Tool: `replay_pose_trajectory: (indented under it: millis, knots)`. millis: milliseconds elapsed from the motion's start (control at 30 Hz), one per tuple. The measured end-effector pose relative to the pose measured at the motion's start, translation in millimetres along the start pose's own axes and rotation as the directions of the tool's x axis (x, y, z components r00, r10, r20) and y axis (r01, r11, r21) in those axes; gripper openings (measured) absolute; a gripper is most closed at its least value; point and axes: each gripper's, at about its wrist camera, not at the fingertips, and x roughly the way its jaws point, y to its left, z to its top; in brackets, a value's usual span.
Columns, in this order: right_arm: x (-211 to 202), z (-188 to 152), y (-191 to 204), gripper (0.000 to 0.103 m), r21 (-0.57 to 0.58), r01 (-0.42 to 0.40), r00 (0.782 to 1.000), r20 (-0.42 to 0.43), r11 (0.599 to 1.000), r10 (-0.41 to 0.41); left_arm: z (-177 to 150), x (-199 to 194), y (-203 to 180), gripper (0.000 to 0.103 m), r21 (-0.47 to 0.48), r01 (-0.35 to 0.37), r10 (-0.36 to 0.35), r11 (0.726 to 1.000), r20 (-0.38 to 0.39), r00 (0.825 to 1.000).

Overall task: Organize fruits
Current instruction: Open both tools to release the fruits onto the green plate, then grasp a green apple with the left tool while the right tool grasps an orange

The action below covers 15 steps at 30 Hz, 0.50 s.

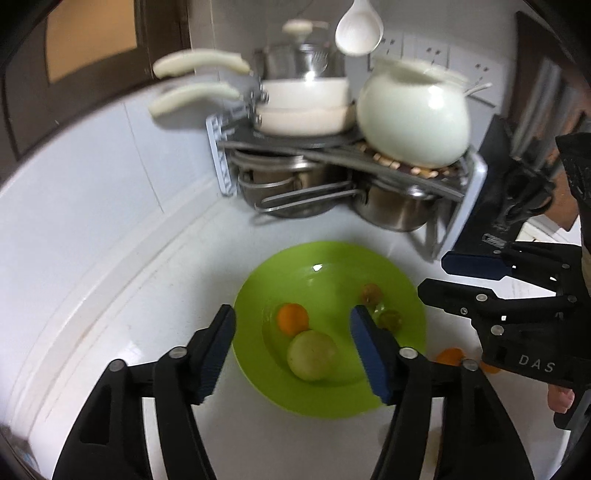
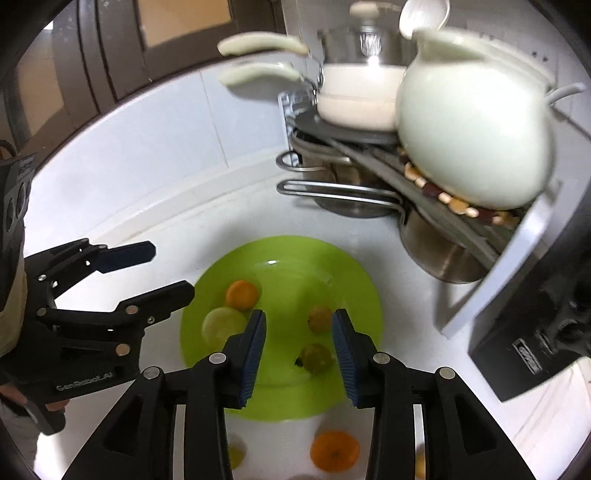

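Observation:
A green plate [image 1: 402, 291] [image 2: 354, 280] lies on the white counter. In it are an orange [image 1: 292, 318] [image 2: 242, 294], a pale green round fruit [image 1: 312, 354] [image 2: 221, 323] and two small brownish-green fruits [image 1: 370, 293] [image 1: 390, 319] [image 2: 320, 319] [image 2: 316, 357]. My left gripper [image 1: 293, 354] is open and empty above the plate's near left part. My right gripper [image 2: 299, 354] is open and empty above the two small fruits; it also shows in the left wrist view [image 1: 436, 275]. More oranges lie on the counter beside the plate [image 2: 334, 450] [image 1: 450, 356].
A metal rack [image 1: 332, 147] at the back holds white pans, steel pots and a white jug [image 1: 413, 110] [image 2: 472, 140]. A white spoon [image 1: 358, 27] hangs above. A dark appliance [image 2: 535, 332] stands at the right. A yellowish fruit [image 2: 236, 452] lies near the plate's front.

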Motion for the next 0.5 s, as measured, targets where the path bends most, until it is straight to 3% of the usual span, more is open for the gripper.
replay_pose_trajectory:
  millis: [133,333,500]
  knots:
    - [-27.1,-9.6,4.4,0.050,0.003,0.013,0.999,0.039,1.000,-0.013,-7.8,-30.2,-5.5,0.076,0.008,-0.015,0.015,1.000,0.060,0.998]
    - [-63.8,-25.7,14.0,0.054,-0.026,0.060,0.994,0.093,0.998,-0.057,-22.0,-64.9,-15.9,0.086,0.016,-0.028,0.026,0.999,0.113,0.993]
    - [-87.9,-42.3,18.4,0.055,-0.044,0.076,0.989,0.129,0.996,-0.069,-40.7,-88.8,-29.7,0.087,0.015,-0.019,0.017,1.000,0.138,0.990]
